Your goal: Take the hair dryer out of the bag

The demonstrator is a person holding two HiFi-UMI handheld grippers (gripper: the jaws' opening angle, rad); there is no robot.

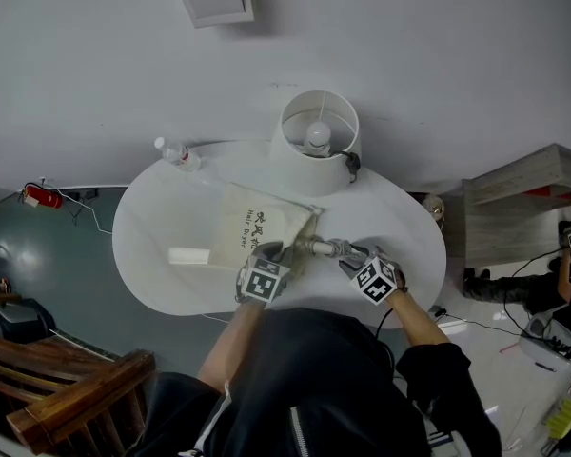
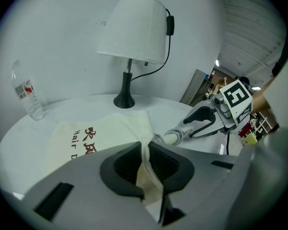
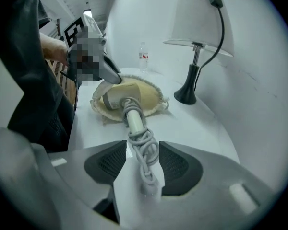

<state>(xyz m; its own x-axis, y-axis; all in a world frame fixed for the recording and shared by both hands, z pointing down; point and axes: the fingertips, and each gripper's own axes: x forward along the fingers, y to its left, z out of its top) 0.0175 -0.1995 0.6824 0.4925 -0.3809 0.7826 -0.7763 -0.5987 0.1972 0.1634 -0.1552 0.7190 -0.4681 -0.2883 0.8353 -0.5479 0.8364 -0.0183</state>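
Nearby, lamp (image 1: pixel 316 141), water bottle (image 1: pixel 176 154) & small white block (image 1: pixel 189 255) sit on round table (image 1: pixel 143 217). L gripper (image 2: pixel 145 152) nearly closed, pinching cloth bag (image 2: pixel 105 133) edge. R gripper (image 3: pixel 141 150) wide apart, coiled cord (image 3: pixel 144 159) lying loose betw. pads; hair dryer (image 3: pixel 116 97) body in bag mouth, handle out.

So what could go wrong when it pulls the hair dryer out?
The right gripper sits loosely around only the coiled cord, so a pull might slip or unwind it. The hair dryer is head-first inside the bag; it could snag and drag the bag out of the left gripper.
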